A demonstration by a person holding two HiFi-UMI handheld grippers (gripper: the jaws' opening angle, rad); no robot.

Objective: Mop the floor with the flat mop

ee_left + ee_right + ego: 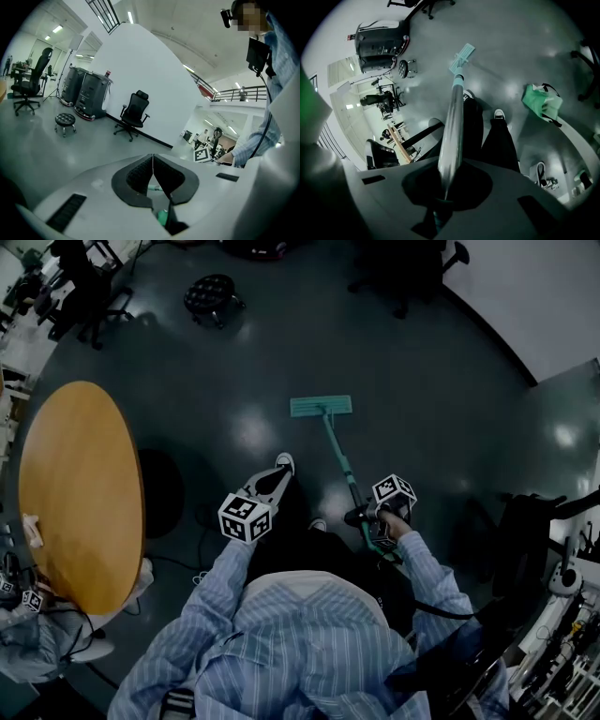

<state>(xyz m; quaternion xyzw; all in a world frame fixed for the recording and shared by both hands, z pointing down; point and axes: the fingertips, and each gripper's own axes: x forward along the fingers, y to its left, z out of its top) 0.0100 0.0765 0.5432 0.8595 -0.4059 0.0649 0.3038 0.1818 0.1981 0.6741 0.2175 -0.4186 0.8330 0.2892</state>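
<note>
The flat mop's teal head [321, 407] lies flat on the dark glossy floor ahead of my feet. Its thin handle [339, 463] slants back to my right gripper [364, 517], which is shut on the handle near its upper end. In the right gripper view the silvery handle [452, 126] runs out from between the jaws of my right gripper [446, 187] to the mop head [461, 55]. My left gripper [269, 486] hovers left of the handle, apart from it, above my shoe. Its pads [140, 174] meet in a closed line, nothing held.
A round wooden table [80, 493] stands at my left. A black stool [211, 294] and office chairs [89, 282] are farther ahead. A dark chair [525, 540] stands close on my right. A green bag [541, 103] lies on the floor.
</note>
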